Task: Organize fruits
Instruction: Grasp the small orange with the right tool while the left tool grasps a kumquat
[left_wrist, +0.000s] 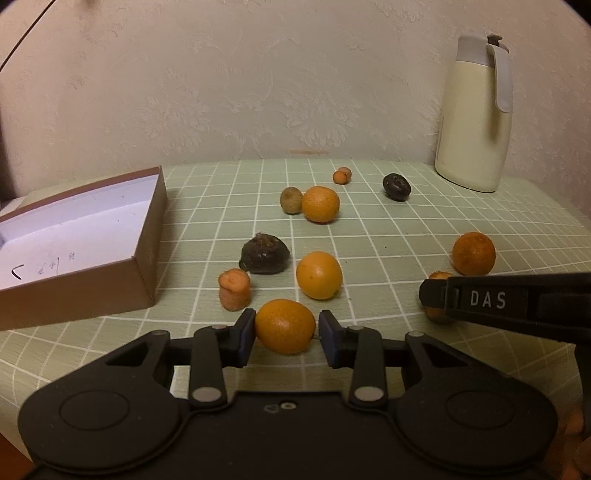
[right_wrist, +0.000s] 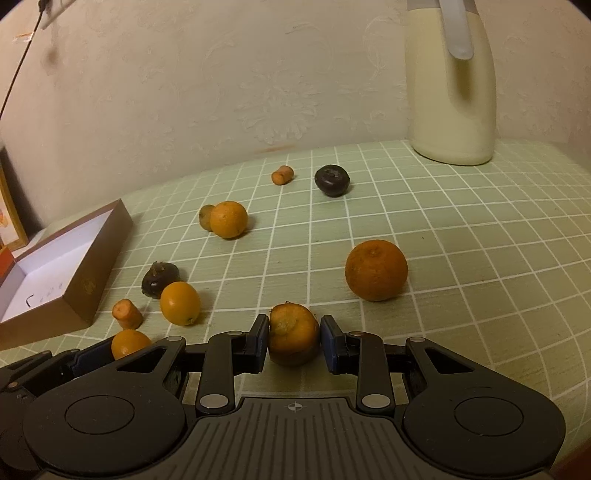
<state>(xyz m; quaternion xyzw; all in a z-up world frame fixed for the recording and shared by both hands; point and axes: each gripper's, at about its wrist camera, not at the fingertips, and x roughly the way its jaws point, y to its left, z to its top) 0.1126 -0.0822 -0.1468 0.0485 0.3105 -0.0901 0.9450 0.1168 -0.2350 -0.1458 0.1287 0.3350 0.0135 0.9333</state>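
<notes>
The left gripper (left_wrist: 285, 332) had a smooth orange (left_wrist: 284, 326) between its pads: the left pad touched the skin, while the right pad showed a thin gap, so whether the fruit was truly clamped could not be told. The right gripper (right_wrist: 294, 343) was closed on a rough orange (right_wrist: 293, 338) with a torn, pithy top, both pads against its sides, and the fruit sat low on the green checked cloth (right_wrist: 461, 258).

What the coming move turned on was the open brown box (left_wrist: 110, 236), which lay to the far left of both tongs, with its long axis running from near-left to far-right. The left hand was plainly the nearer one; from the right wrist view the box (right_wrist: 92, 266) sat well off to the left, beyond the left gripper itself. So the left fruit would likely travel first, or the two arms would cross.

The rest of the fruit lay farther out on the cloth: another small orange (left_wrist: 319, 275) just beyond the left tongs, a dark fruit (left_wrist: 264, 254) and a carrot stub (left_wrist: 235, 293) near the box's corner, a big mandarin (right_wrist: 376, 269) to the right, and a kiwi (left_wrist: 291, 199) touching one more orange (left_wrist: 320, 204) (a cream jug (left_wrist: 474, 114) stood in the far right corner, well apart from everything).
</notes>
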